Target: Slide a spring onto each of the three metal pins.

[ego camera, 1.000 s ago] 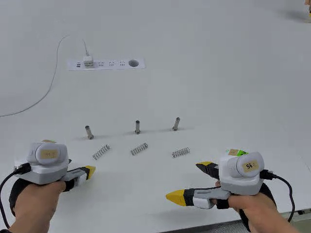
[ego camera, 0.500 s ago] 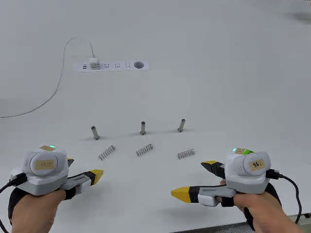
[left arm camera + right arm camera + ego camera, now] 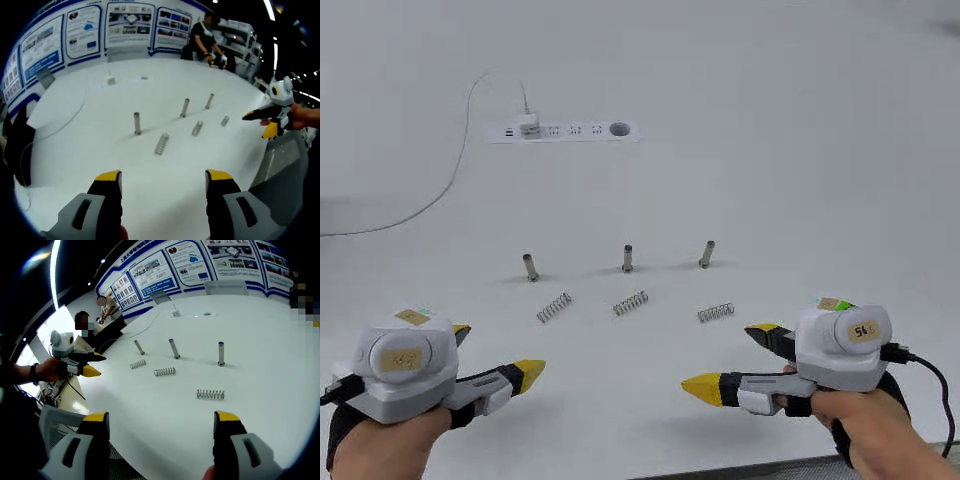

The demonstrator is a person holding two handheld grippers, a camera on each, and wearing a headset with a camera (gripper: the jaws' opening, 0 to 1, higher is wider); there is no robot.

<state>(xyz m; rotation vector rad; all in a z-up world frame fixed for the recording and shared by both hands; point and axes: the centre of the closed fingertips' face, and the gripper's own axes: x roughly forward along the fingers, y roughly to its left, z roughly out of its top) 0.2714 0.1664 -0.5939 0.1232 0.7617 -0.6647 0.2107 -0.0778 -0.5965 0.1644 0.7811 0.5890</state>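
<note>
Three short metal pins stand upright in a row on the white table: left pin (image 3: 531, 267), middle pin (image 3: 628, 258), right pin (image 3: 707, 253). A loose spring lies in front of each: left spring (image 3: 554, 307), middle spring (image 3: 631, 303), right spring (image 3: 716, 313). My left gripper (image 3: 492, 360) is open at the near left, short of the left spring (image 3: 161, 143). My right gripper (image 3: 732, 360) is open at the near right, just short of the right spring (image 3: 210, 394). Neither holds anything.
A white power strip (image 3: 563, 131) with a plugged-in charger lies at the back, and its cable (image 3: 440, 190) trails off to the left. The table's near edge (image 3: 740, 470) runs just below my hands. People stand at benches in the background of both gripper views.
The headset has shifted, so pins and springs sit slightly lower and to the right. Both grippers stay open at the near edge, with no clear move relative to the springs.
</note>
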